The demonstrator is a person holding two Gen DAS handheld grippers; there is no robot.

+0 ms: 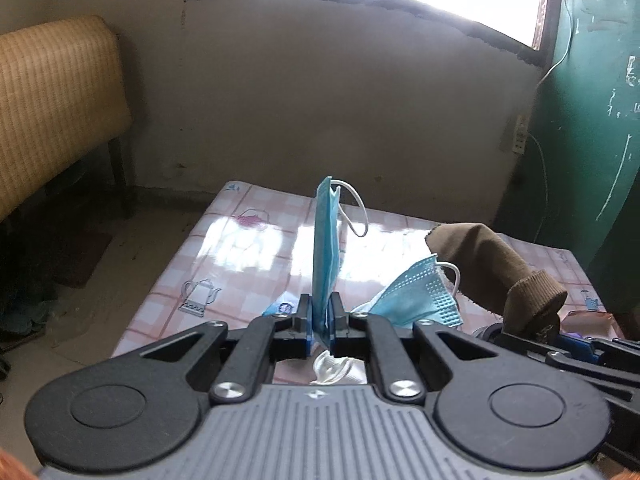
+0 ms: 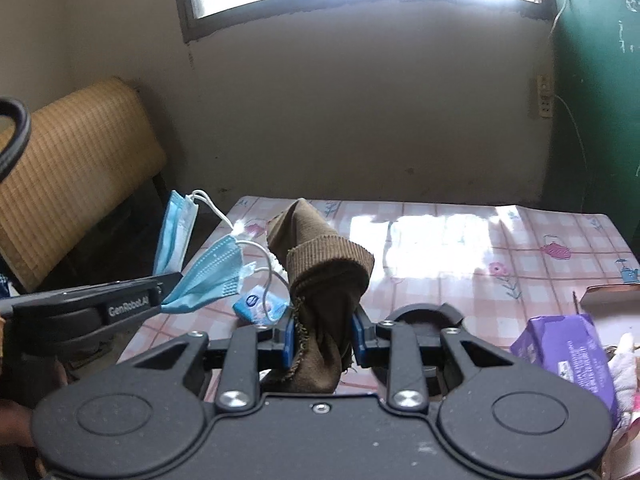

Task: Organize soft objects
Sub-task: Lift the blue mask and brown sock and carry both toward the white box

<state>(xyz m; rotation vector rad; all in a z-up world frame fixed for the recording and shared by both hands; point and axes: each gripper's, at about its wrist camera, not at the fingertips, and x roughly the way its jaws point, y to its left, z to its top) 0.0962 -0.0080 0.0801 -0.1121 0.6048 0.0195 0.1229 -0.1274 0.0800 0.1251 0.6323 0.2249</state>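
My left gripper (image 1: 321,312) is shut on a blue face mask (image 1: 326,240), which stands up edge-on between the pads while its other half (image 1: 416,300) fans out to the right; white ear loops dangle from it. In the right wrist view the same mask (image 2: 208,276) hangs off the left gripper (image 2: 170,280) at the left. My right gripper (image 2: 324,340) is shut on a brown sock (image 2: 324,280), bunched between the blue pads with its ribbed cuff up. The sock (image 1: 492,264) also shows at the right in the left wrist view. Both are held above the table.
A table with a pink checked cloth (image 2: 460,256) lies below. A small blue packet (image 2: 260,306) lies on it near the left. A purple packet (image 2: 568,356) and a cardboard box (image 2: 612,296) sit at the right. White cloth (image 1: 340,368) lies under the left gripper. A woven chair (image 1: 52,100) stands left.
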